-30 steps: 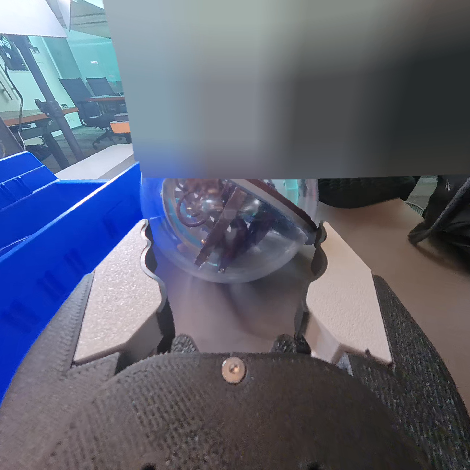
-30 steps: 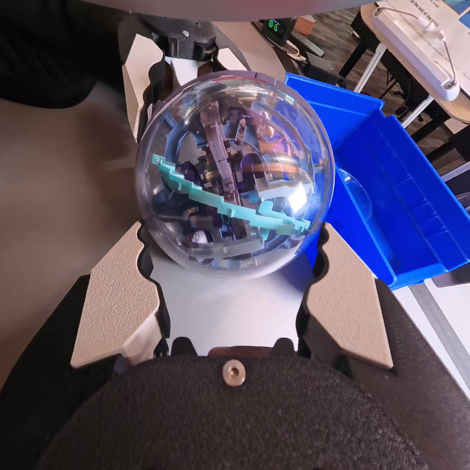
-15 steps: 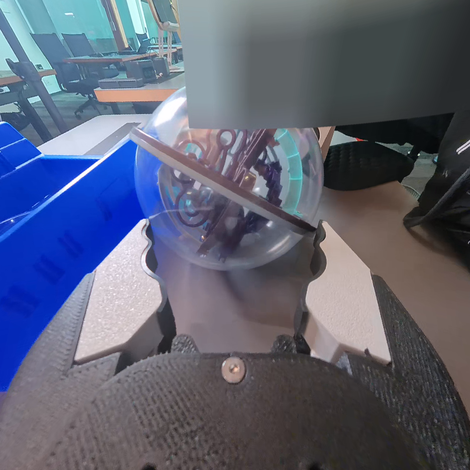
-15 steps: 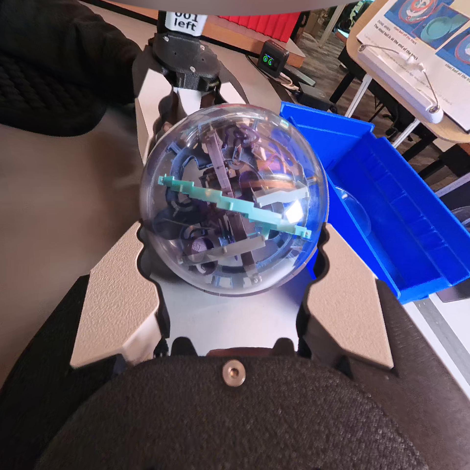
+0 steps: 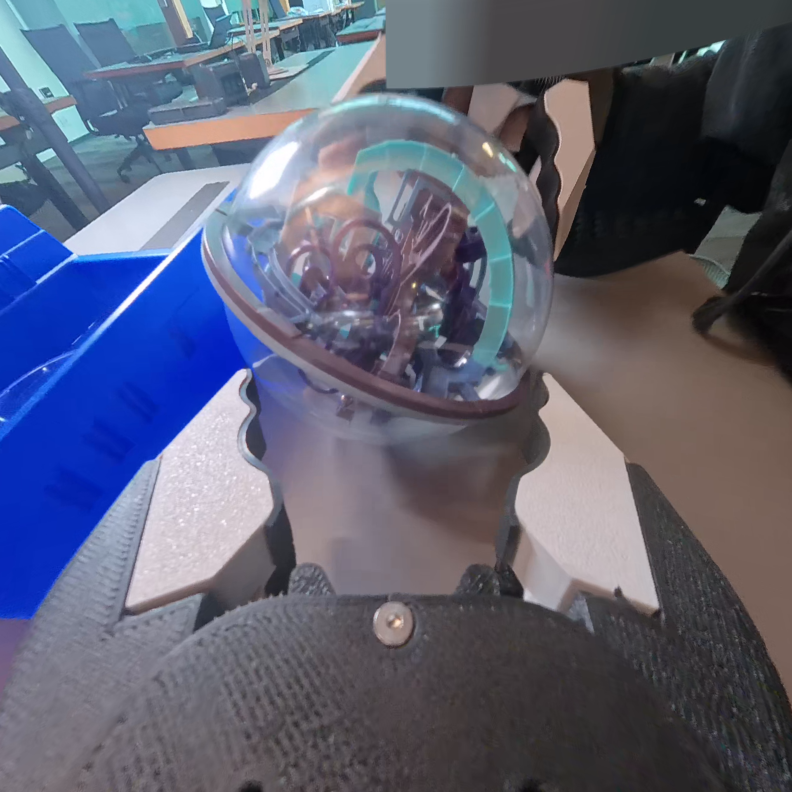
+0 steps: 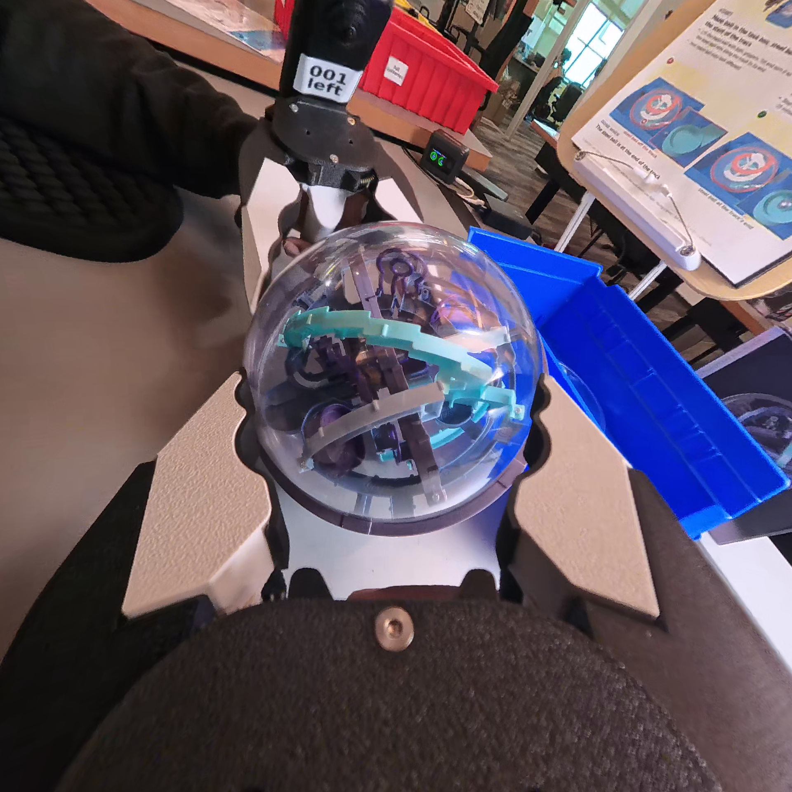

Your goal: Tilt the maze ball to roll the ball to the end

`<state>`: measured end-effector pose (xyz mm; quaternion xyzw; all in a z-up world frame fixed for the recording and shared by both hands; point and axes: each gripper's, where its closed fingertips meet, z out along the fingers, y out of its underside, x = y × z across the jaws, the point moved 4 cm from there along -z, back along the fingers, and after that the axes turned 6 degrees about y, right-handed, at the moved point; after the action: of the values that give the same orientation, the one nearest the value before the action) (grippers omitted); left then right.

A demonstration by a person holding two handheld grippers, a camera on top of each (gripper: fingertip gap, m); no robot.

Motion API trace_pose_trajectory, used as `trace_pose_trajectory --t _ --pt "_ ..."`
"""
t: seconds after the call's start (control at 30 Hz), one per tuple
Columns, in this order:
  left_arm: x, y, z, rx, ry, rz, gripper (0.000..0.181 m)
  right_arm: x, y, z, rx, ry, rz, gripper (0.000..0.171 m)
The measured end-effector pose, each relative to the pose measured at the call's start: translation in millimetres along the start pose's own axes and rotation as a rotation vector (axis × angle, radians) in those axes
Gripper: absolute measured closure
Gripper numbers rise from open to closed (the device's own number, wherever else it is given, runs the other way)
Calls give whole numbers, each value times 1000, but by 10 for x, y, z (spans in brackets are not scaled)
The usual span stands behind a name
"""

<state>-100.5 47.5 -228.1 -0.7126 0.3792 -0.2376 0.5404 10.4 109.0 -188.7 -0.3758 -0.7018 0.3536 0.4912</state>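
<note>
Both sets of jaws are clamped on the maze ball (image 6: 388, 377) from opposite sides: the right gripper (image 6: 388, 433) pinches it between its pale fingers (image 6: 201, 484) at the near side, and the left gripper (image 6: 317, 240) does the same from the far side, so the clear sphere hangs between them just above the table (image 6: 107, 343). From the left gripper's (image 5: 390, 407) own camera the maze ball (image 5: 377, 265) shows its dark equator band slanting down to the right, so it is tipped well off level.

How far the run has got I cannot say. The teal stepped track (image 6: 411, 343) and the grey ramp (image 6: 373, 420) are plain to see, but the small ball inside is lost among the purple tracks. My guess is the tilting is mid-course, with more turning left.

Close on the right stands a blue bin (image 6: 643, 364), its wall nearly against the sphere; a wide swing that way could knock it. A dark sleeve (image 6: 85, 141) lies at far left. Farther back are a red bin (image 6: 428, 81), a small timer (image 6: 443, 154) and a picture sheet on a clipboard (image 6: 694, 128), all well apart.
</note>
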Motion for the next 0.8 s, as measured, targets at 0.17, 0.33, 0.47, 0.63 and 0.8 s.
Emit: trace_pose_trajectory --t 0.17,0.33,0.47,0.63,0.8 --pt "12 -120 -76 52 -26 -32 58 -75 -42 -21 35 11 -48 49" --pt "85 -112 -66 55 -23 23 62 -121 -87 -48 76 11 -42 53" --pt "88 -93 -89 74 -14 35 64 -130 -103 -52 94 12 -34 54" --pt "59 -47 -126 97 -5 6 69 -102 -110 -20 119 16 12 54" --pt "1 28 -141 88 -16 -25 72 -40 -91 34 142 36 82 53"
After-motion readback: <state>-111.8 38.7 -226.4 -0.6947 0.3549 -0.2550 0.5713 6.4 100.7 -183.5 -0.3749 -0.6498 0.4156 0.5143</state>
